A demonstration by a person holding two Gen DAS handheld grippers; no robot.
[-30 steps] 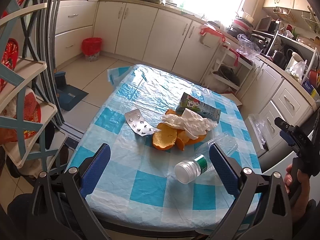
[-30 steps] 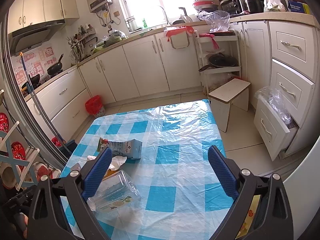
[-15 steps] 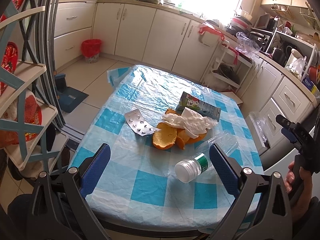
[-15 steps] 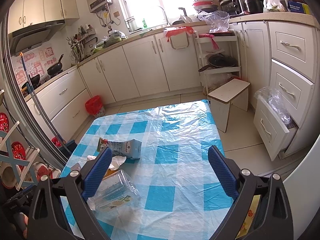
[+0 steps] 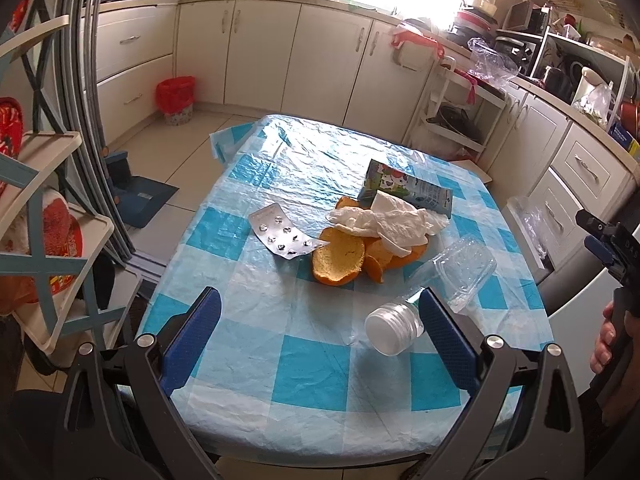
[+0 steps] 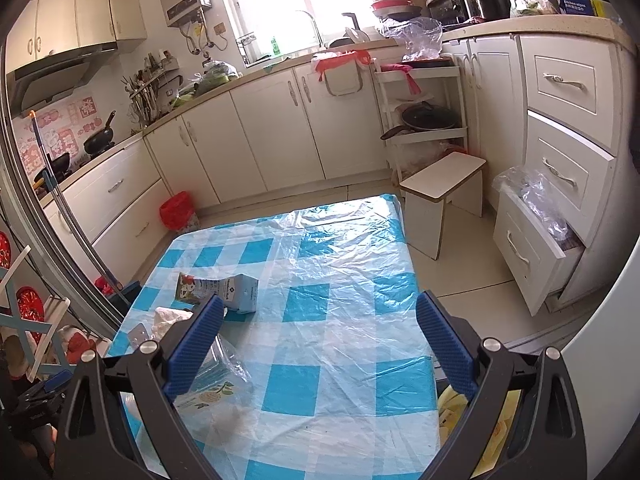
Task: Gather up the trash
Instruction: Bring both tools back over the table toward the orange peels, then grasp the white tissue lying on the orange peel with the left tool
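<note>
Trash [image 5: 372,236] heaped on counter [image 5: 320,364], untouched. Both hand-held grippers, left [image 5: 320,336] and right [image 6: 320,340], released, empty. Likely next: close on bottle [image 5: 432,292].

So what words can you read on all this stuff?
"DAS": on the right gripper, seen in the left wrist view.
Carton: print too blurred to read.
Bottle: label too blurred.
Blue box: too small.
Wall stickers: unreadable.
</note>
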